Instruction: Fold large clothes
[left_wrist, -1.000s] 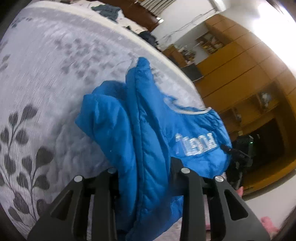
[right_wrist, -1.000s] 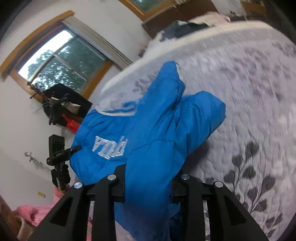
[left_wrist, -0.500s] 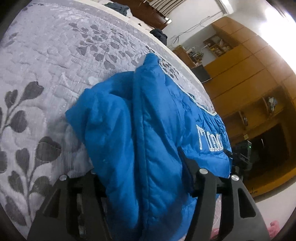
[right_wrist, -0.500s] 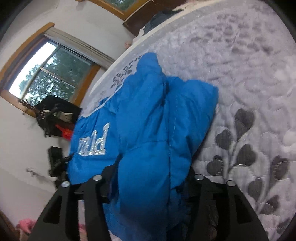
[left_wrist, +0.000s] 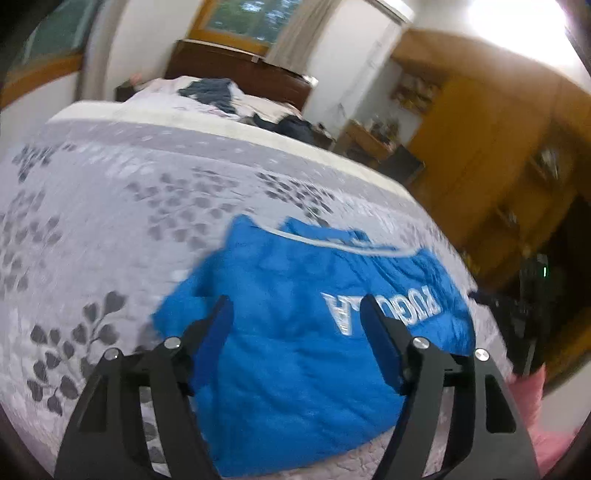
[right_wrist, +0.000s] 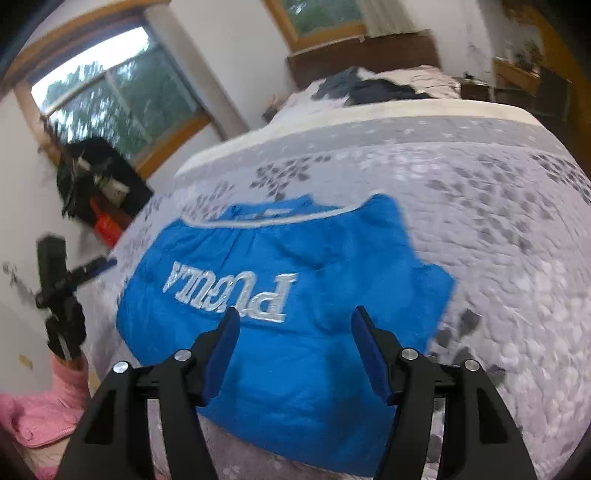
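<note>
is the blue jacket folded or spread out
Folded. The blue jacket lies as a compact block on the bed, no sleeves sticking out, lettering facing up; both grippers are open, clear of it.

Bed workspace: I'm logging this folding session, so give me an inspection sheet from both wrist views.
Surface: grey leaf-print quilted bedspread, fairly flat.
Job's things: blue padded jacket lying folded, white lettering up.
Clutter: dark clothes piled at the far end.
Grippers: left gripper and right gripper jaws open, empty, above the jacket.
Cables: nothing seen.
Surroundings: windows, wooden cabinets, black tripod, pink fabric.
</note>
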